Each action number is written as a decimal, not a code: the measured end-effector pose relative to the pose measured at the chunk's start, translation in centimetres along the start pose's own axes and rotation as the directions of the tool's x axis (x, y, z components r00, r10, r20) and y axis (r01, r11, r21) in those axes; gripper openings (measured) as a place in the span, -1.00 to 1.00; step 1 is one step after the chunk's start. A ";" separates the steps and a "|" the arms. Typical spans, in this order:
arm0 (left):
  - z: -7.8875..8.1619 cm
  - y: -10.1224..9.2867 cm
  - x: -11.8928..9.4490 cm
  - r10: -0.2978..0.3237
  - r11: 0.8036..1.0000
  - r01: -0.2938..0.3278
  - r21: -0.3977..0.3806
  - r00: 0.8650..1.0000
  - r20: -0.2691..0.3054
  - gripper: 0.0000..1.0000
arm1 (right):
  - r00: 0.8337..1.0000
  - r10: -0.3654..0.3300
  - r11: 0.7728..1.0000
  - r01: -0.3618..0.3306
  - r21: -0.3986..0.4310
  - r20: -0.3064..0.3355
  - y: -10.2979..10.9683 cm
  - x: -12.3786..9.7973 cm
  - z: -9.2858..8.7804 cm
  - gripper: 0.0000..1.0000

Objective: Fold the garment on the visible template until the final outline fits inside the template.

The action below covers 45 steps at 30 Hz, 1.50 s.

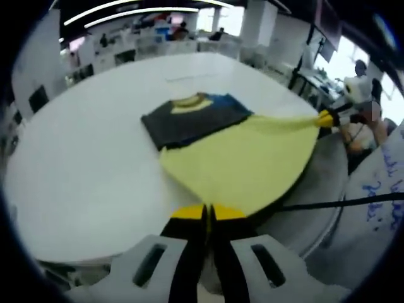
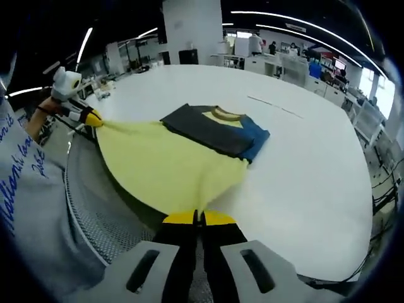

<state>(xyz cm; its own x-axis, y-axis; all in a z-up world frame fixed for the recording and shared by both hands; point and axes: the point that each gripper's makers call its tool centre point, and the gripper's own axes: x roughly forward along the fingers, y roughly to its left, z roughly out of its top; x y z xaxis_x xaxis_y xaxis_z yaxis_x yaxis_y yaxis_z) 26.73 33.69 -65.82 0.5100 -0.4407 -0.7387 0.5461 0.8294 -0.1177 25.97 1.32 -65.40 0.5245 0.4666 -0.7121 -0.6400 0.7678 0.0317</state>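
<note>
On the table: I work at a round white table (image 1: 82, 164); the garment (image 1: 240, 158) lies toward its near edge, partly lifted off the surface.
Garment: one shirt, yellow in its lower body, dark grey across the folded upper part, blue at one shoulder, with a yellow collar (image 1: 192, 101); in the right gripper view the same shirt (image 2: 164, 161) shows the blue on the side away from me.
Garment position: the dark folded part rests flat on the table; the yellow part is stretched taut between my two claws and overhangs the table edge.
Left gripper (image 1: 208, 211): yellow-tipped jaws pressed together on the yellow hem at the bottom of the left gripper view; the fabric fans out from the tips; the same claw appears in the right gripper view at the far left, pinching a drawn-out corner (image 2: 101, 124).
Right gripper (image 2: 199, 218): jaws closed narrow on the yellow hem at the bottom of the right gripper view; it appears in the left gripper view at the right, gripping the pulled corner (image 1: 315, 121).
Template: I cannot tell where a template lies.
Person: a grey sleeve with blue lettering (image 2: 25, 189) beside the table edge.
Surroundings: desks and ceiling light strips (image 1: 126, 9) behind the table.
</note>
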 end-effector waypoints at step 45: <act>2.5 -3.6 -8.1 -0.024 0.997 0.014 0.079 0.991 0.132 -1.00 | 0.994 0.048 0.994 -0.038 -0.101 0.098 2.5 -7.3 2.7 -0.95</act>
<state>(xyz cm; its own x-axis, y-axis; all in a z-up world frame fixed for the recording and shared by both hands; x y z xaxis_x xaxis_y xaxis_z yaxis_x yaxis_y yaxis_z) 22.32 33.42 -57.71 0.5800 -0.5019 -0.6416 0.6040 0.7935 -0.0747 22.07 1.02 -58.28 0.5457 0.5441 -0.6373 -0.7131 0.7009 -0.0121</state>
